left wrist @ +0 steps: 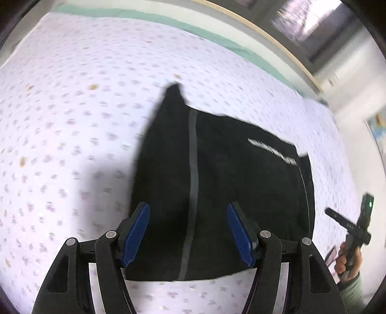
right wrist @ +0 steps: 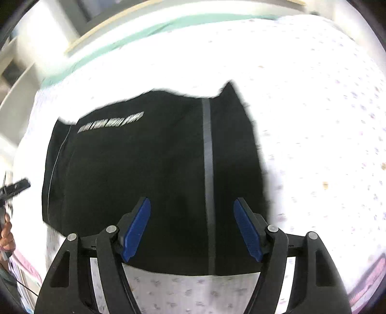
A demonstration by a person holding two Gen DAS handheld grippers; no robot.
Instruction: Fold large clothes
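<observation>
A black garment (left wrist: pixel 229 183) with a grey stripe and white lettering lies folded into a compact block on the white flowered bedsheet (left wrist: pixel 72 120). It also shows in the right wrist view (right wrist: pixel 144 169). My left gripper (left wrist: pixel 188 210) hovers open over its near edge, blue pads (left wrist: pixel 137 231) apart and empty. My right gripper (right wrist: pixel 192 205) is open too, above the garment's near edge, holding nothing. The right gripper's handle and hand show at the right edge of the left wrist view (left wrist: pixel 354 231).
The bedsheet (right wrist: pixel 325 120) spreads wide around the garment. A green strip (left wrist: pixel 168 21) and a wooden bed frame (left wrist: pixel 277 41) run along the far edge. A wall and window lie beyond.
</observation>
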